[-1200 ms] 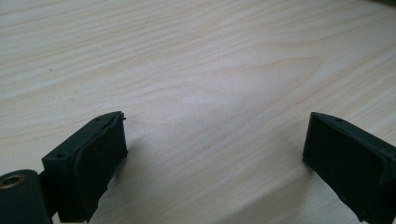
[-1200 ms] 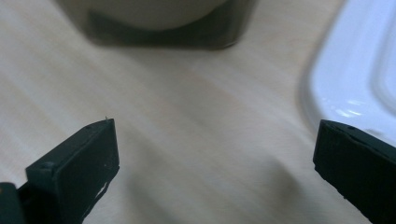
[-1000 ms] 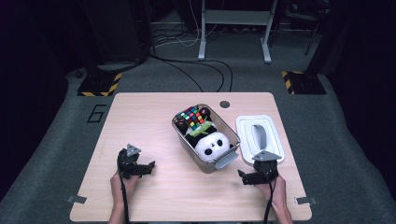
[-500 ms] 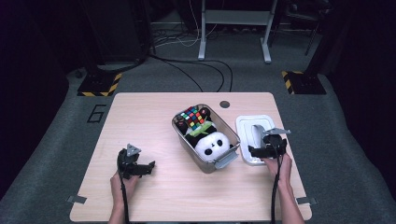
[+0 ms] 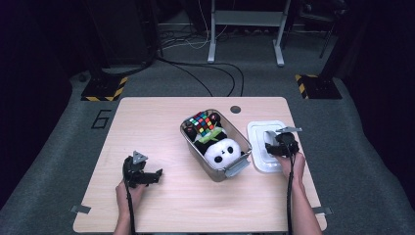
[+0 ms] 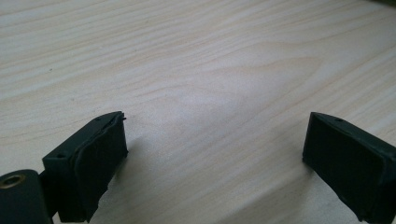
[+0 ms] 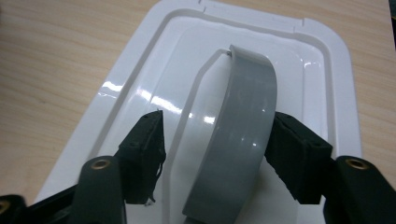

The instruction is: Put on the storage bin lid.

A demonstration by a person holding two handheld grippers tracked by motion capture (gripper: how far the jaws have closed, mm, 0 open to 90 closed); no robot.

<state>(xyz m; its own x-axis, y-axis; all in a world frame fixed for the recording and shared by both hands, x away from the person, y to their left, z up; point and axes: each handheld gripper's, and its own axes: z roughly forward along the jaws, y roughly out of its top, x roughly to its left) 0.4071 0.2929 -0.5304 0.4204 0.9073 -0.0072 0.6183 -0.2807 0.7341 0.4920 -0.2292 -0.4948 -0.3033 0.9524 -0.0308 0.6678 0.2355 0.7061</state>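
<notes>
A white plastic lid (image 5: pixel 259 164) with an arched grey handle (image 7: pixel 243 121) lies flat on the table at the right. My right gripper (image 5: pixel 269 147) is low over it and straddles the handle. In the right gripper view its jaws (image 7: pixel 217 135) have just been closing: the right pad touches the handle, and a gap still shows at the left pad. Near the table's front left, my left gripper (image 5: pixel 154 175) rests with its jaws (image 6: pixel 215 154) wide open over bare wood.
A clear bin (image 5: pixel 238 133) stands in the middle of the table, just left of the lid. It holds a panda plush (image 5: pixel 220 152) and a colourful puzzle cube (image 5: pixel 201 122). A dark round grommet (image 5: pixel 235 109) sits near the far edge.
My right gripper has moved away from the front edge onto the lid and now straddles its handle. The left gripper has stayed where it was.
</notes>
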